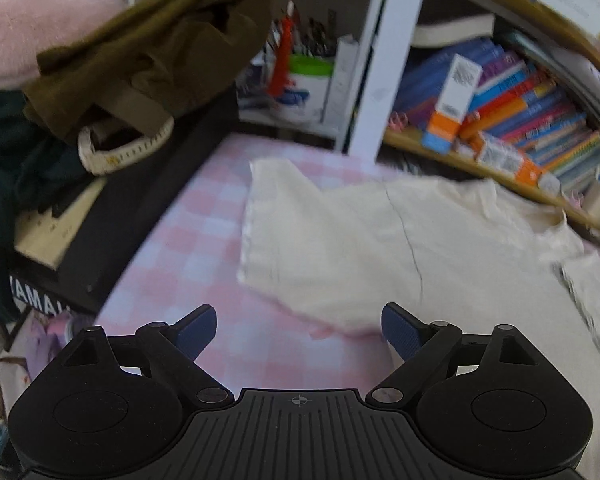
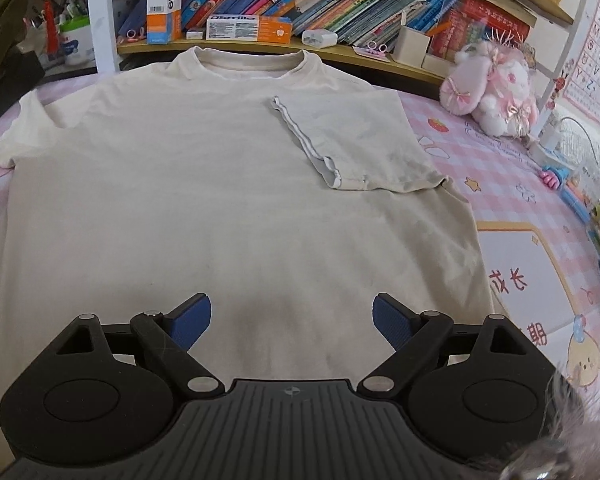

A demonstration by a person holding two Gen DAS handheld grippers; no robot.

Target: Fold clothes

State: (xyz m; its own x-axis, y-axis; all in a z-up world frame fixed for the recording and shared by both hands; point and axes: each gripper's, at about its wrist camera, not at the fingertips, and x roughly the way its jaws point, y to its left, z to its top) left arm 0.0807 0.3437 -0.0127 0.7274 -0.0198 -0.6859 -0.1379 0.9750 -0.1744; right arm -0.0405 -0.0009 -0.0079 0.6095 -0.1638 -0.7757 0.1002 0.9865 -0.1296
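With both grippers spread and empty, I'm between folds on the cream T-shirt.

My right gripper [image 2: 291, 318] hangs over the T-shirt [image 2: 204, 184] body, whose right sleeve [image 2: 352, 144] is already folded inward; my left gripper [image 1: 299, 330] hovers beside the flat left sleeve [image 1: 300, 232] on the pink checked cover [image 1: 188, 240]. I judge the next move is pinching that sleeve's edge and folding it inward.

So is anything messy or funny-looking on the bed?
The cream T-shirt lies flat, but only one sleeve is folded in over the chest; the other sleeve still sticks out. Off the bed's edge, an olive garment sits in a crumpled heap on a black case, unfolded.
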